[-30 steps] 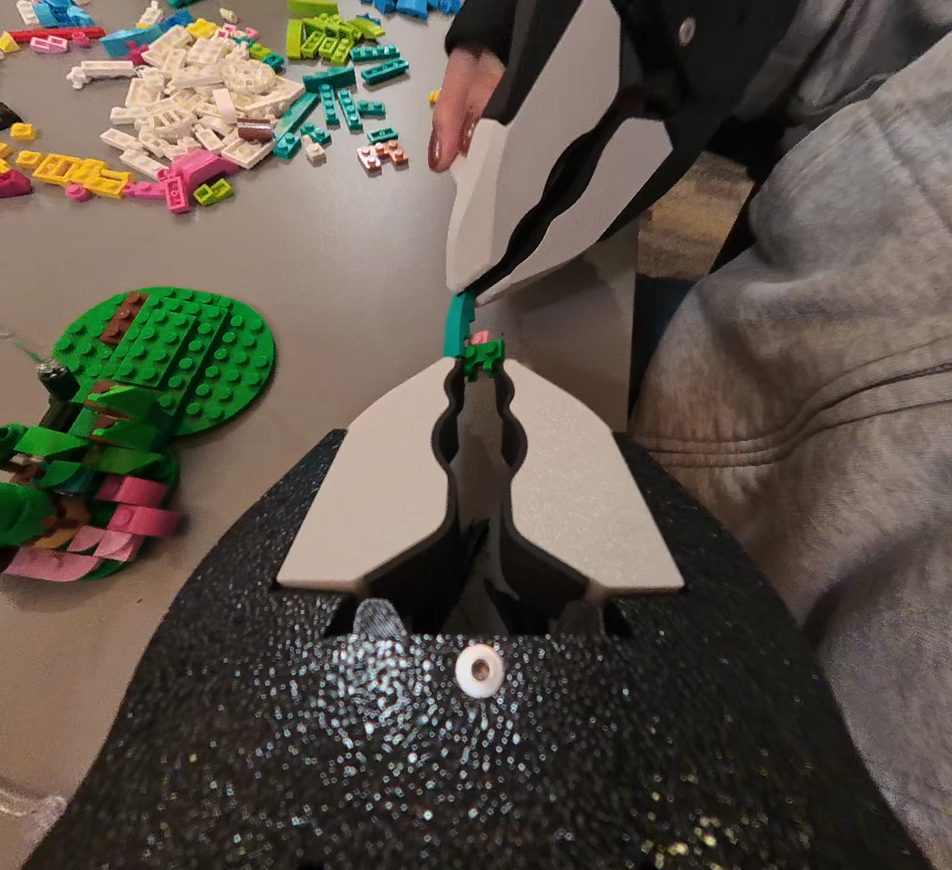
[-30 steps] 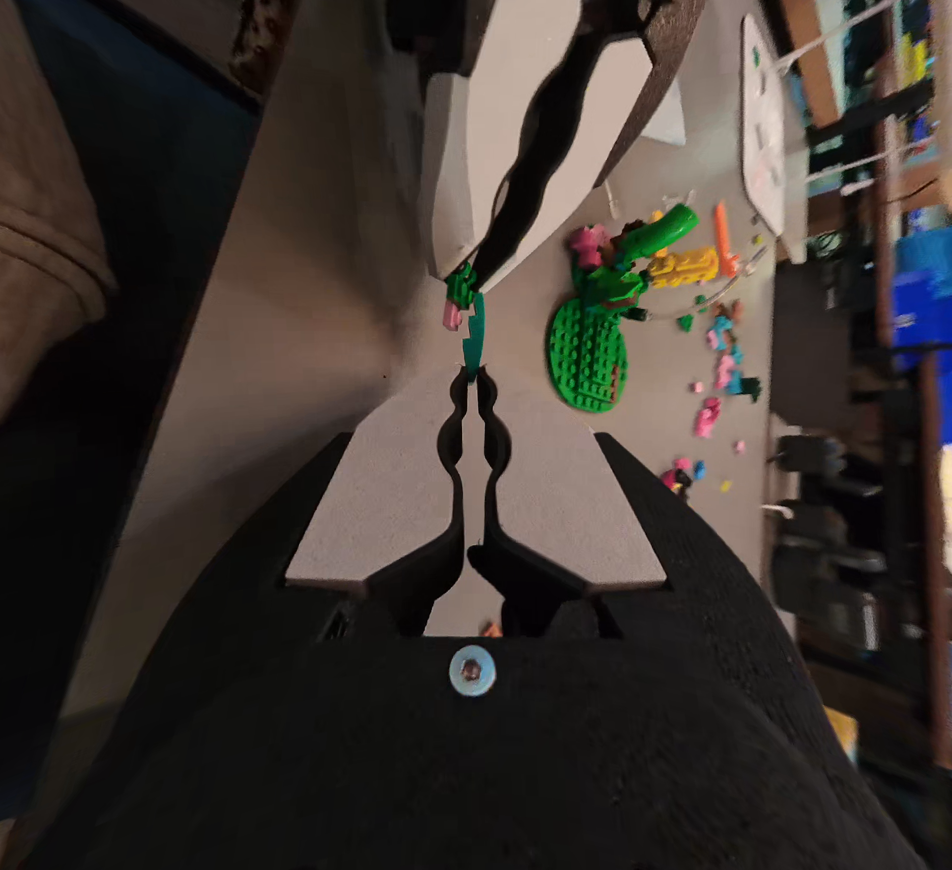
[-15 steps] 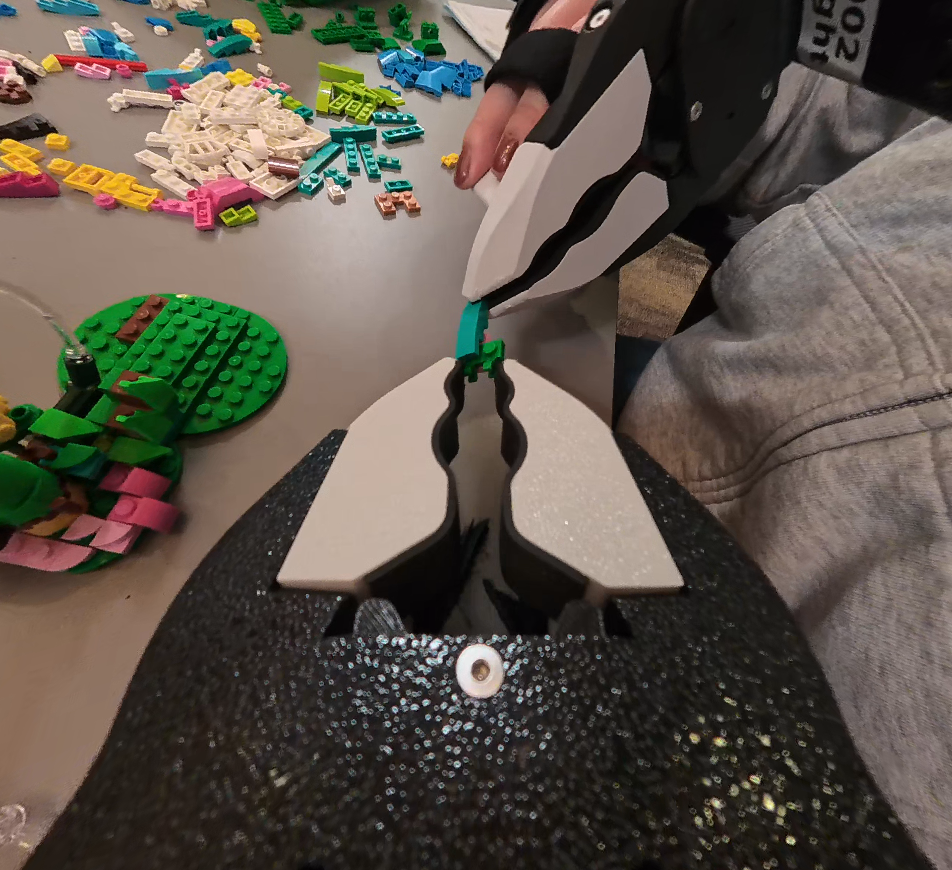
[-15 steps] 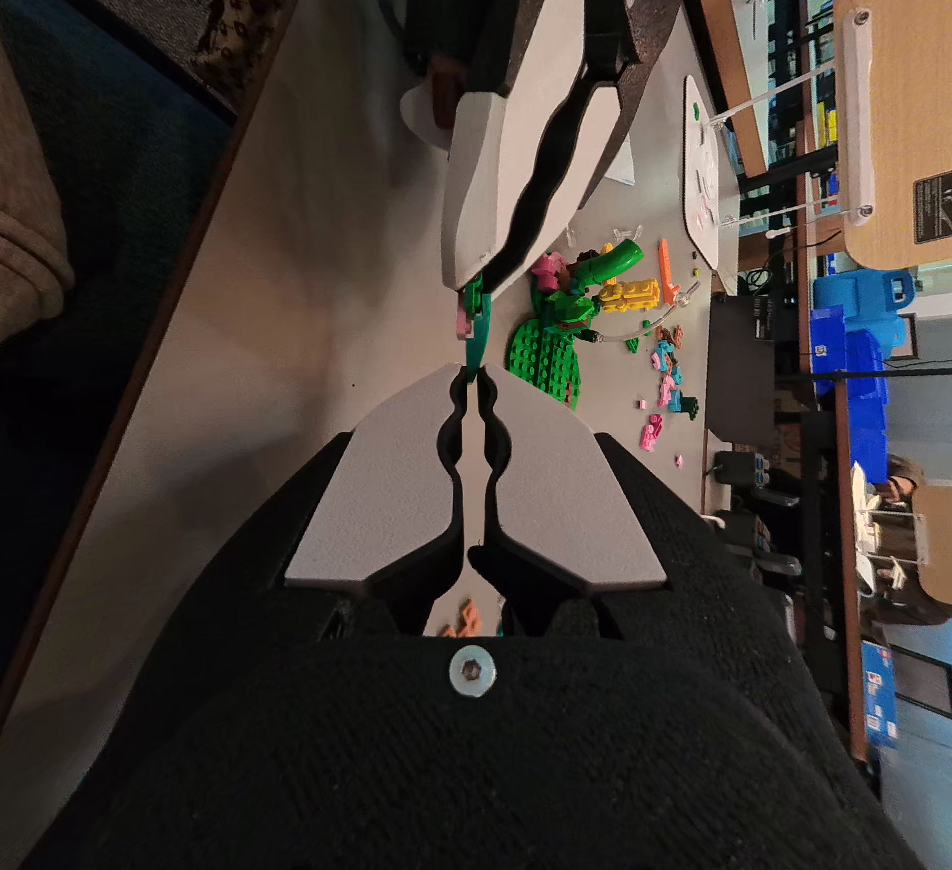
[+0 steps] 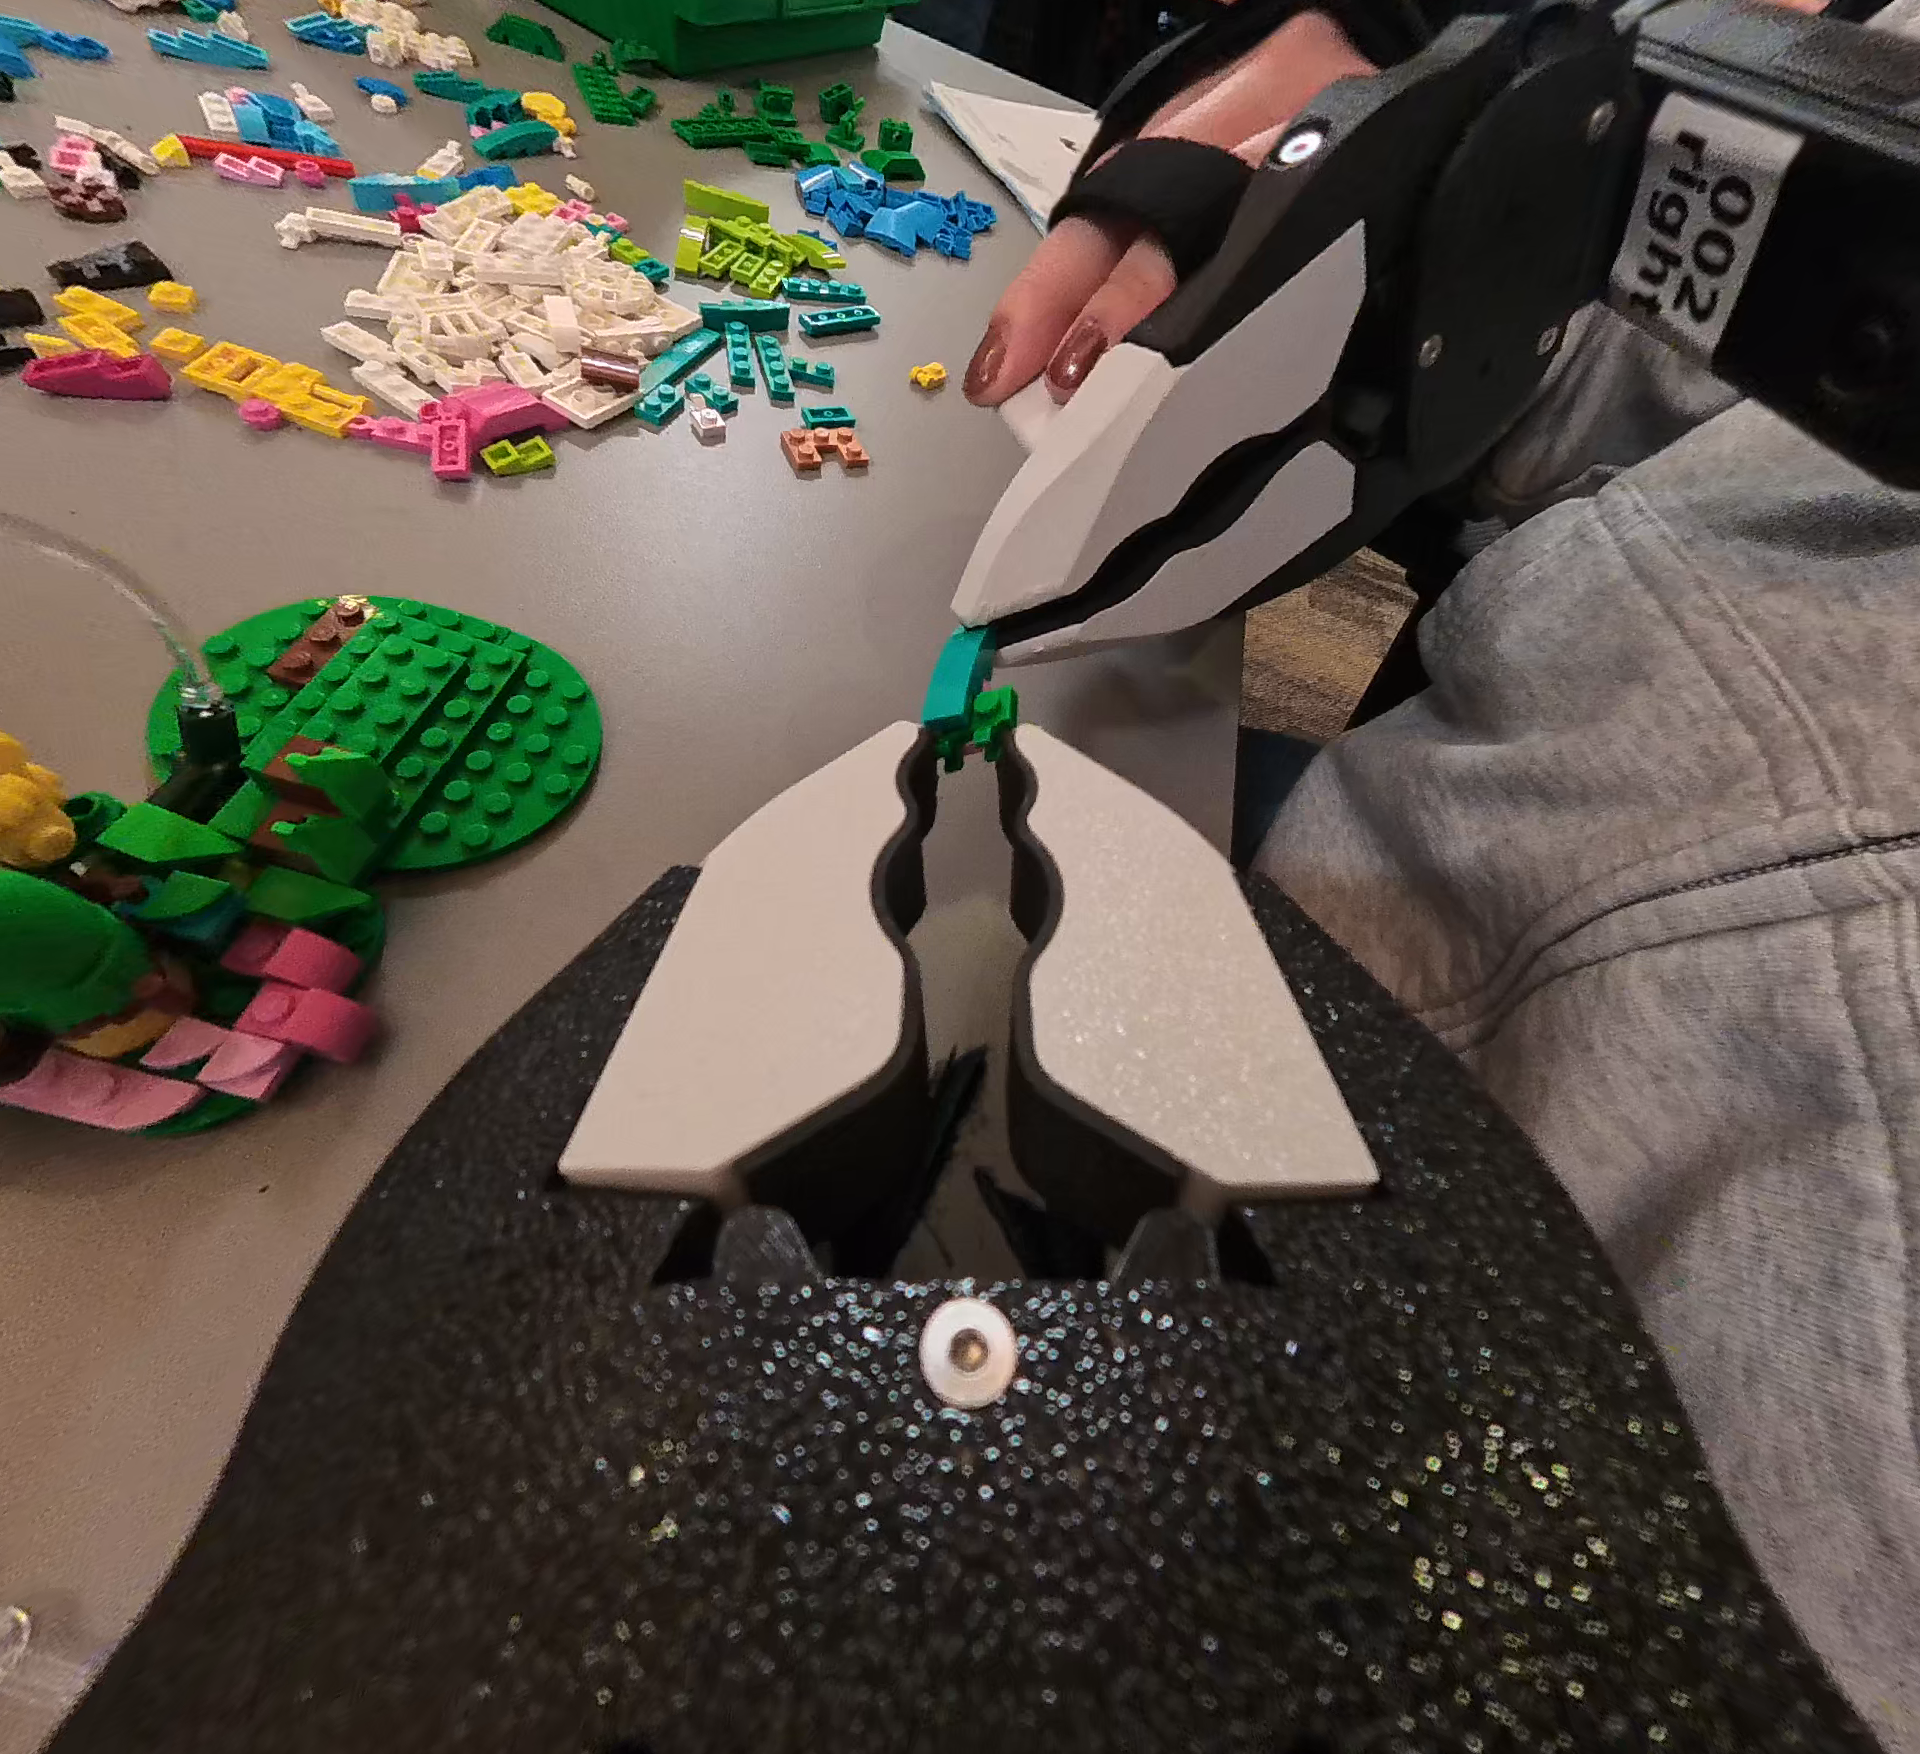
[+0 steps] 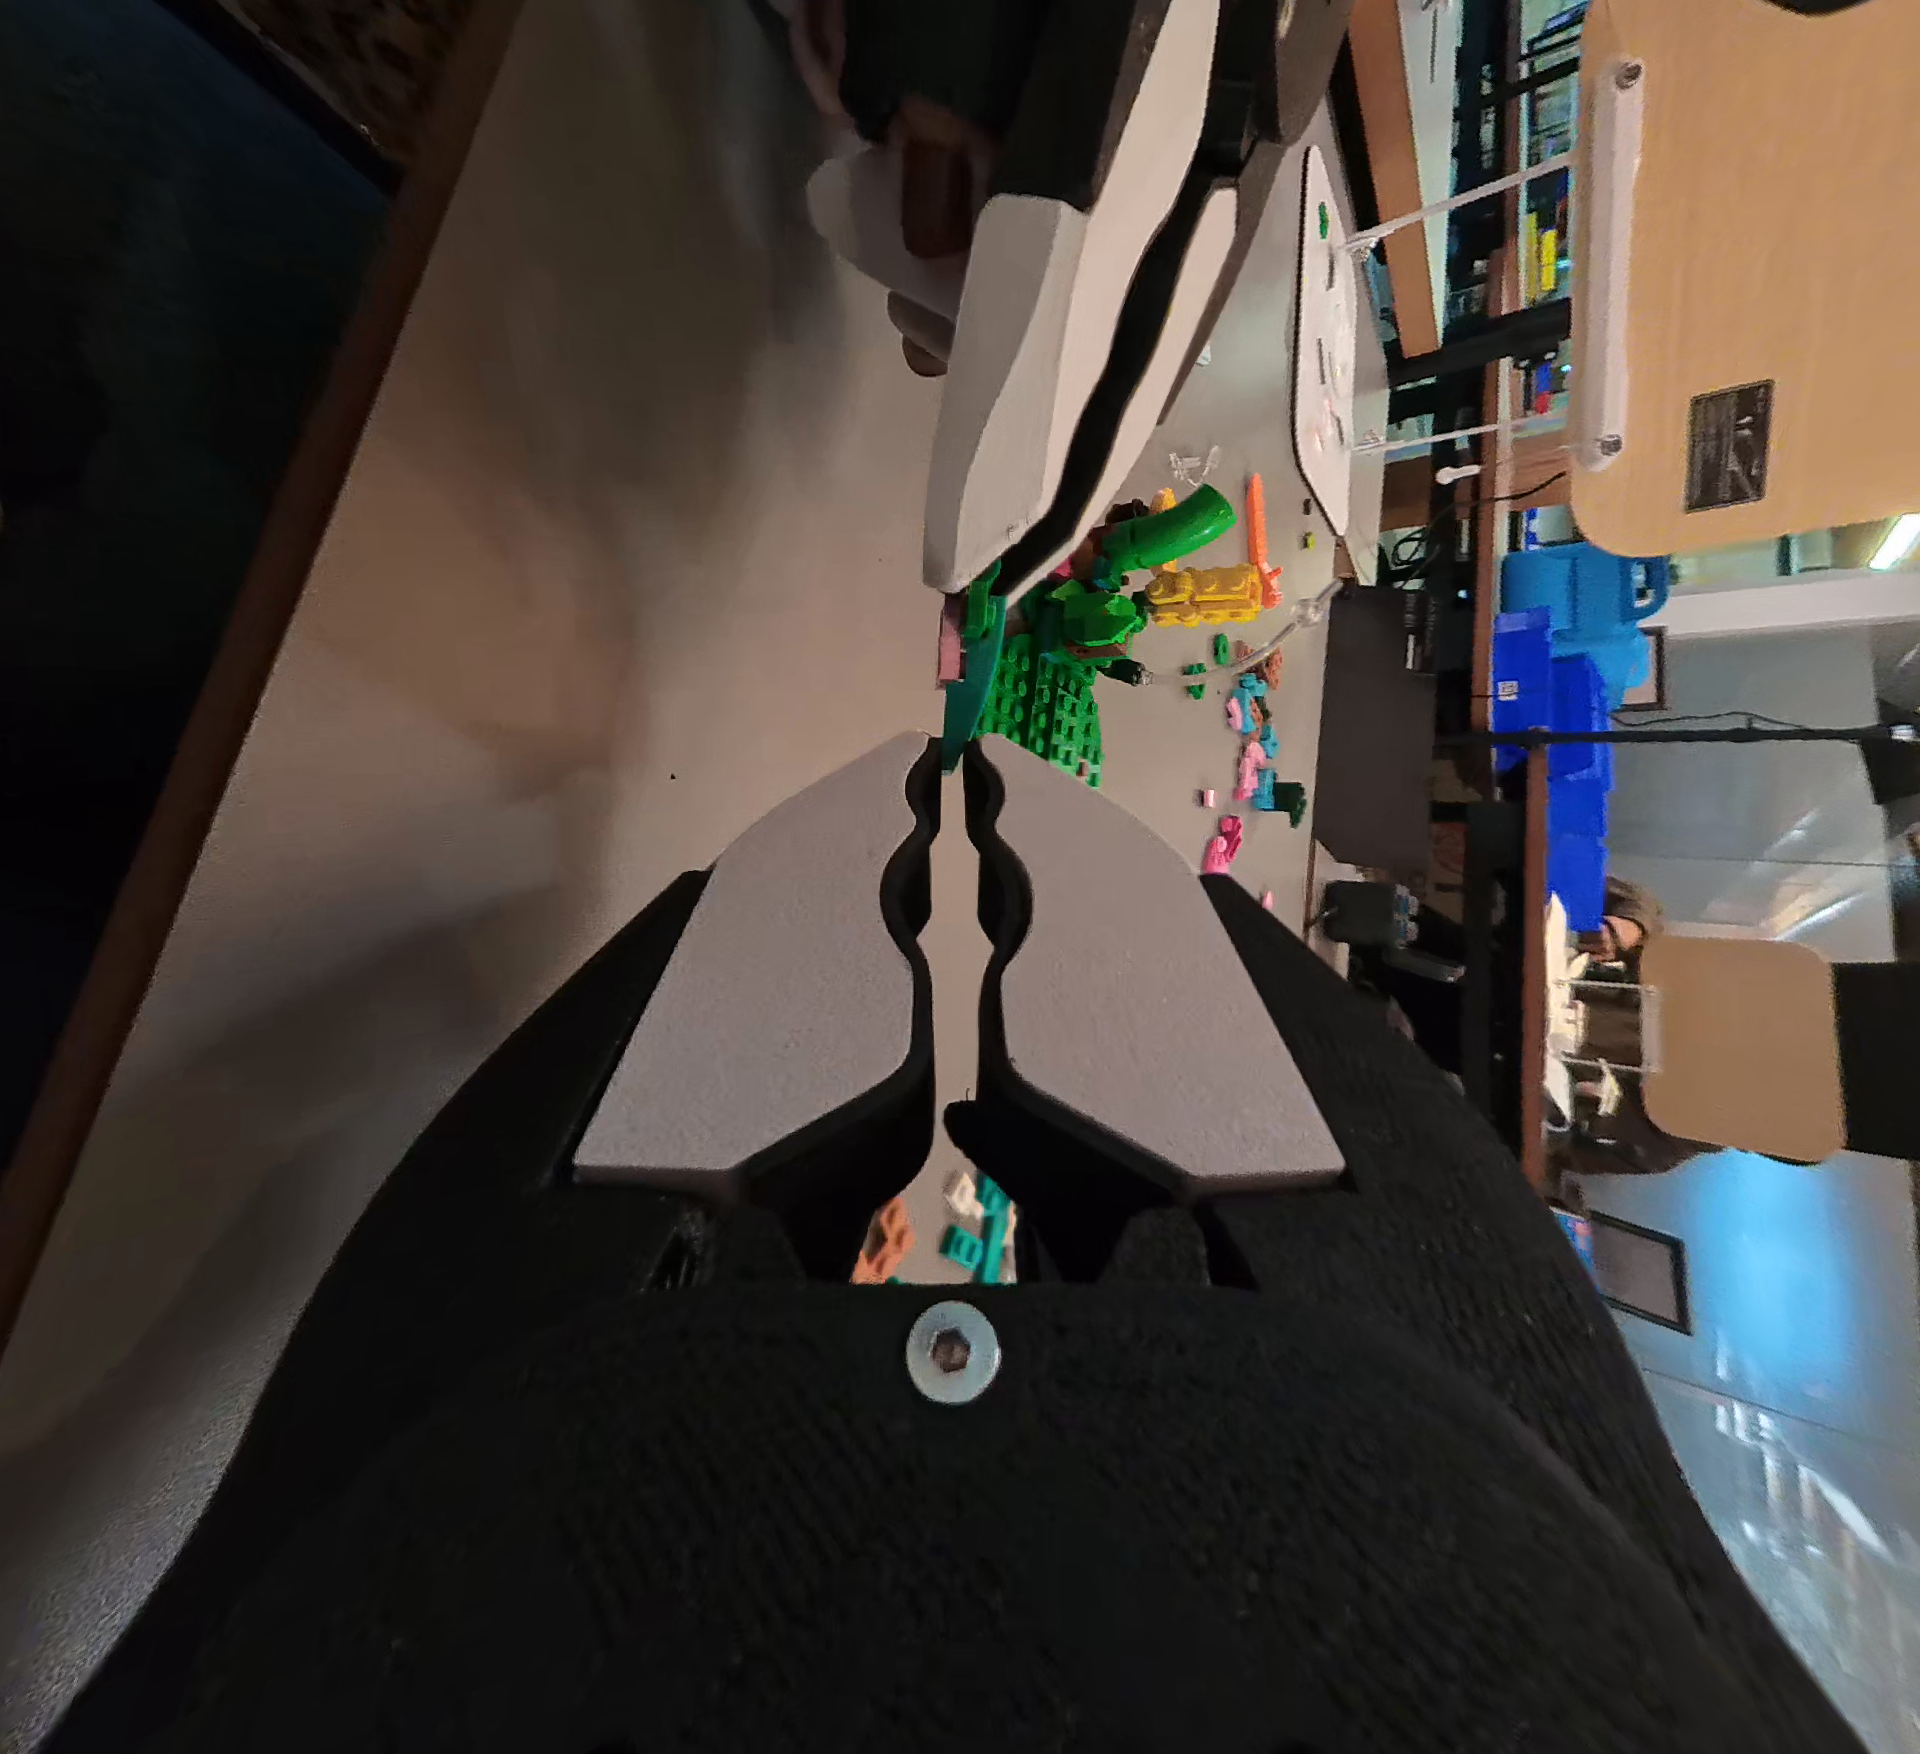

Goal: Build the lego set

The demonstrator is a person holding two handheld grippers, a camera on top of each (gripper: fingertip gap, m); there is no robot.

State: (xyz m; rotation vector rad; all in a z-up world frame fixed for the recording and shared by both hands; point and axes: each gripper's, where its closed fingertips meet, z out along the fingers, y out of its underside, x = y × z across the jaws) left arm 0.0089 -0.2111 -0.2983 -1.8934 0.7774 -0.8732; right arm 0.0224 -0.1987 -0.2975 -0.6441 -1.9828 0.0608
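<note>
At frame centre, the left gripper (image 5: 968,736) pinches a small green piece (image 5: 982,725); the right gripper (image 6: 951,750) pinches the teal curved brick (image 5: 958,678) joined to it, above the counter (image 5: 675,582).

My left wrist camera sits just behind the left tool (image 5: 971,733) and looks forward and down along its fingers, close over the grey desk (image 5: 665,582), with the horizon level. My right wrist camera rides behind the right tool (image 6: 951,754) in the same way, but it is rolled on its side, so the desk edge runs up the frame. Each view catches the other tool facing it at close range. Both share the round green studded baseplate (image 5: 457,728) (image 6: 1049,696) and the small green and teal brick cluster (image 5: 966,696) (image 6: 977,655) between the tools.
</note>
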